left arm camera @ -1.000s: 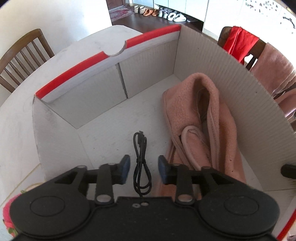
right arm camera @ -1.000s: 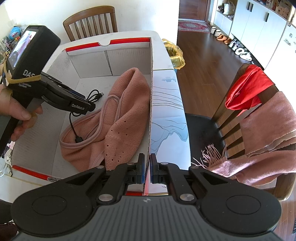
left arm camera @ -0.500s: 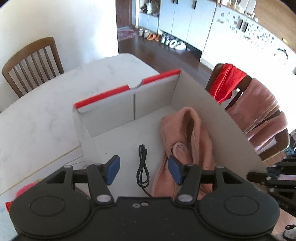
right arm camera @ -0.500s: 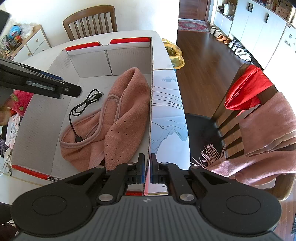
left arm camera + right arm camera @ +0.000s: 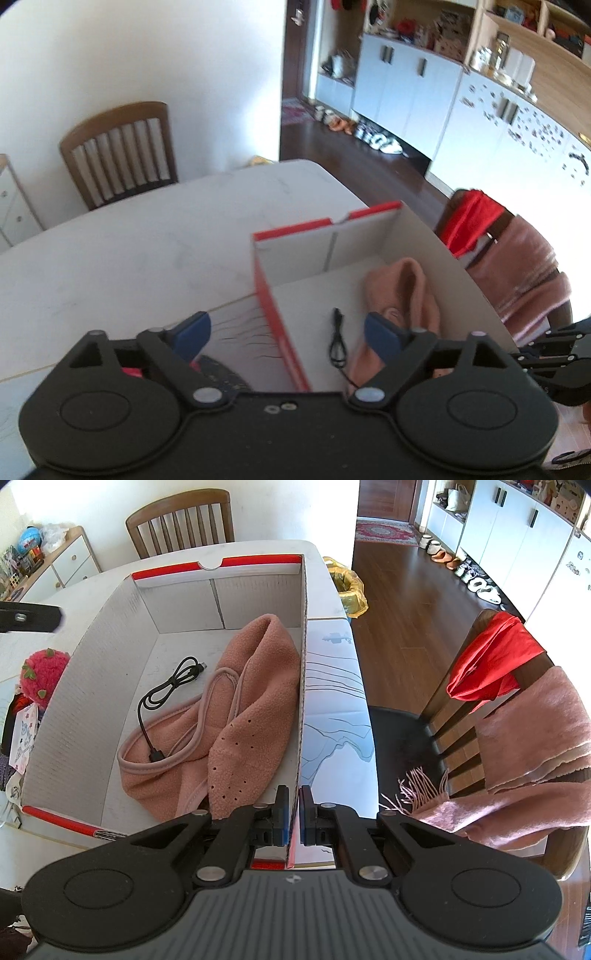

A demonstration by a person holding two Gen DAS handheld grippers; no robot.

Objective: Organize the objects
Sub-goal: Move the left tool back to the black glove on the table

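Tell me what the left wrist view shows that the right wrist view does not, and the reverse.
Only the left wrist view shows the open left gripper, empty above the box's left wall, and the wall shelves.

Only the right wrist view shows the right gripper shut on the box wall, the red plush toy and the yellow bag.

Both show the box, black cable, pink hat and draped chair.

corrugated cardboard box, fleecy cloth hat, matt rubbery cable, wooden chair.
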